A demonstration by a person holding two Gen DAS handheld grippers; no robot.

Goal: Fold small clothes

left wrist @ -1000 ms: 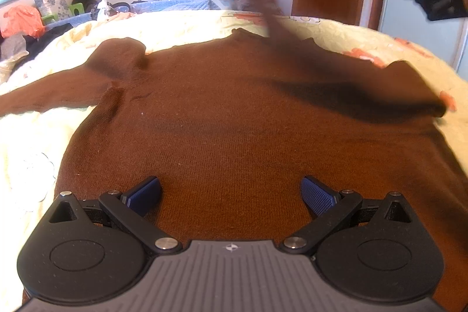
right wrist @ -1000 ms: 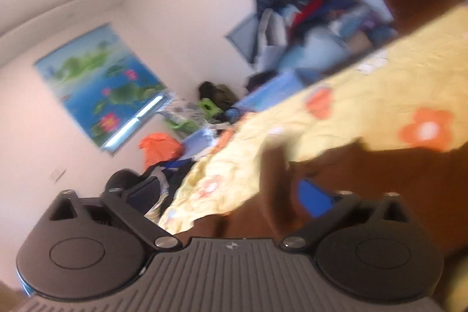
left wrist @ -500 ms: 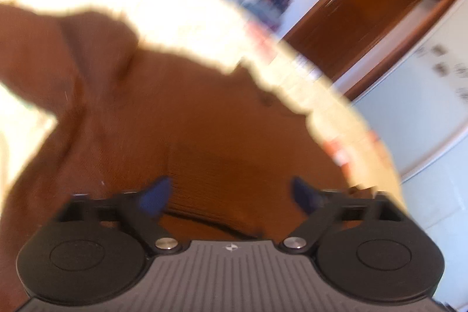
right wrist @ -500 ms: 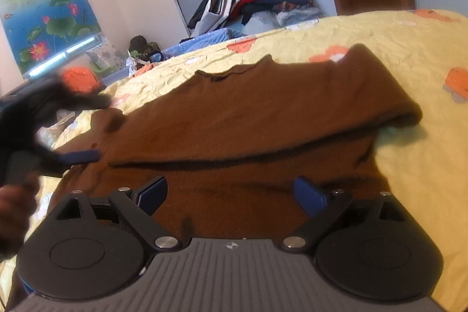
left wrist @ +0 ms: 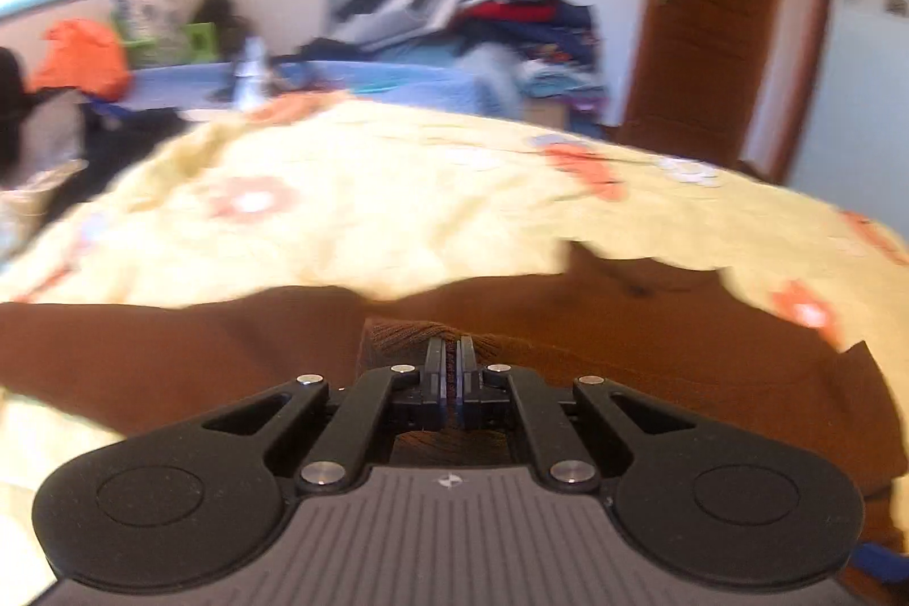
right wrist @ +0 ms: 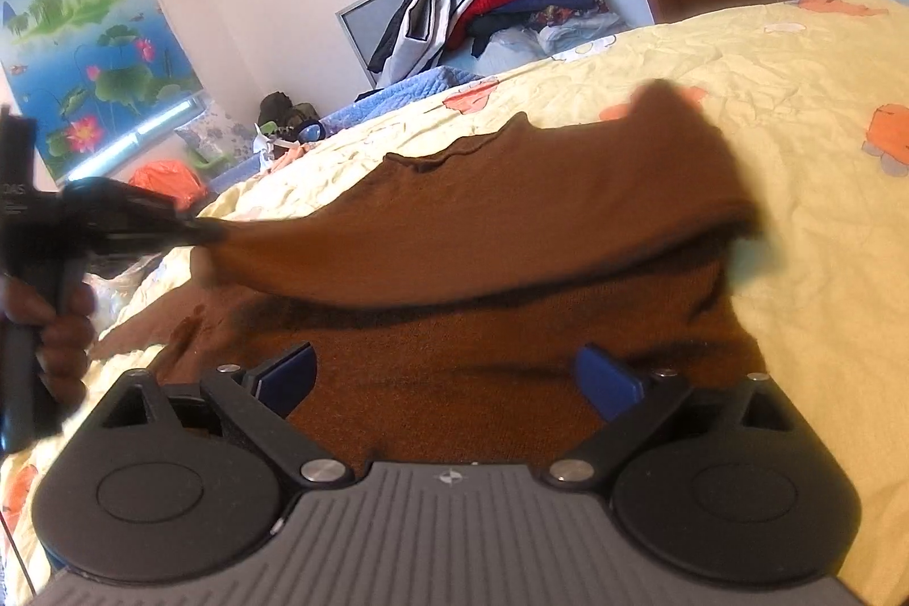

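Currently, status by item:
Sweater [right wrist: 511, 220]: brown, lies on the yellow bedspread [right wrist: 795, 220], long axis left to right.
Left gripper [left wrist: 450, 350]: clenched on a ribbed sweater edge, lifting it at far left.
Right gripper [right wrist: 449, 367]: jaws spread, nothing grasped, over the near sweater body.
Key relation: free cloth extends right of the left gripper; the left hand [right wrist: 51, 322] is nearer the raised edge.
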